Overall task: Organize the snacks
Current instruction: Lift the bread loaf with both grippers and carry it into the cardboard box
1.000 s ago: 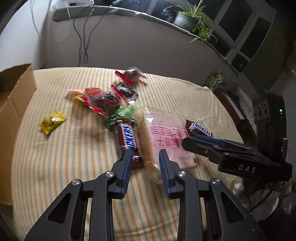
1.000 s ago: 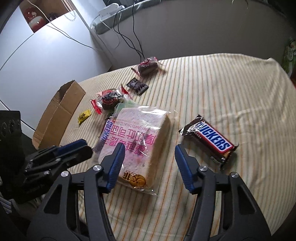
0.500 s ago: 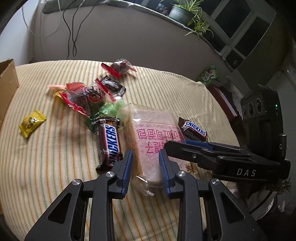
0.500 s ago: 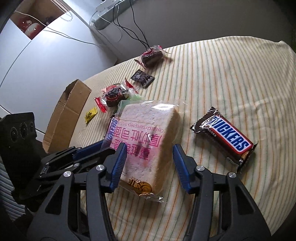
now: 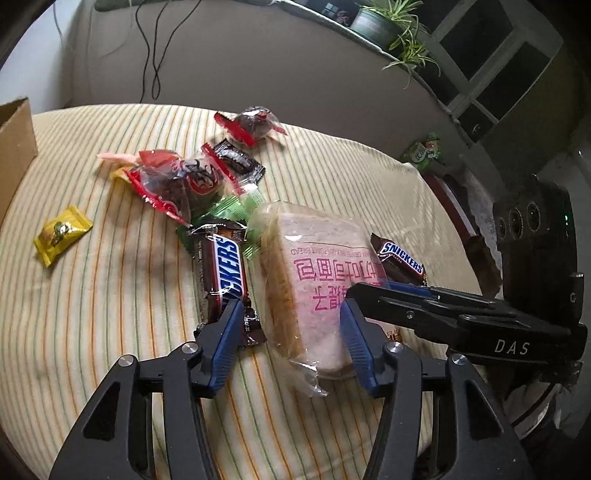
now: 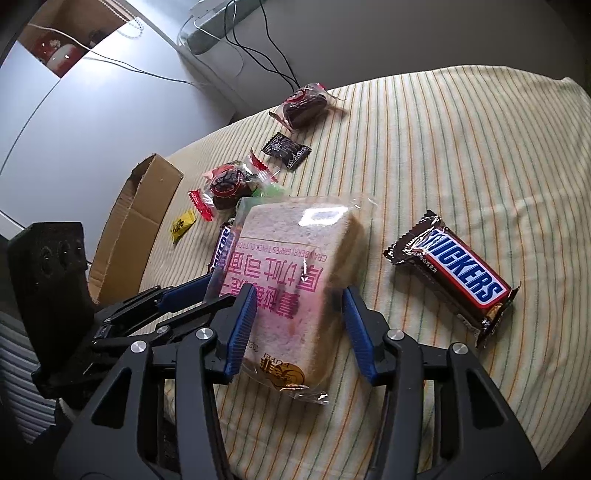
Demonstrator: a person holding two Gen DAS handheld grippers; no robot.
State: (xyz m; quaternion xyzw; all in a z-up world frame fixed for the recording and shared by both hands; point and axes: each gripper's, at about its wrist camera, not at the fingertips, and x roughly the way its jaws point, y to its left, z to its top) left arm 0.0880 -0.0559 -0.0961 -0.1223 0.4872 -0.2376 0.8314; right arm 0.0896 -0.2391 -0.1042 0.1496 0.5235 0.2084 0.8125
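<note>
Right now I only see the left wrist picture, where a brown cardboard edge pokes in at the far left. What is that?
Observer: An open brown cardboard box; what shows of its inside is bare.
Operator: And the half-hidden brown Snickers bar behind the clear-bagged bread slice?
Observer: It lies flat and whole, clearly apart from the bread, with nothing on it.
Operator: Anything printed on the bag's near end?
Observer: A round gold logo.

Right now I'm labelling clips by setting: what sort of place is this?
Probably a lived-in home room: a striped tablecloth, potted plants on the window ledge, and loose cables along the wall.
</note>
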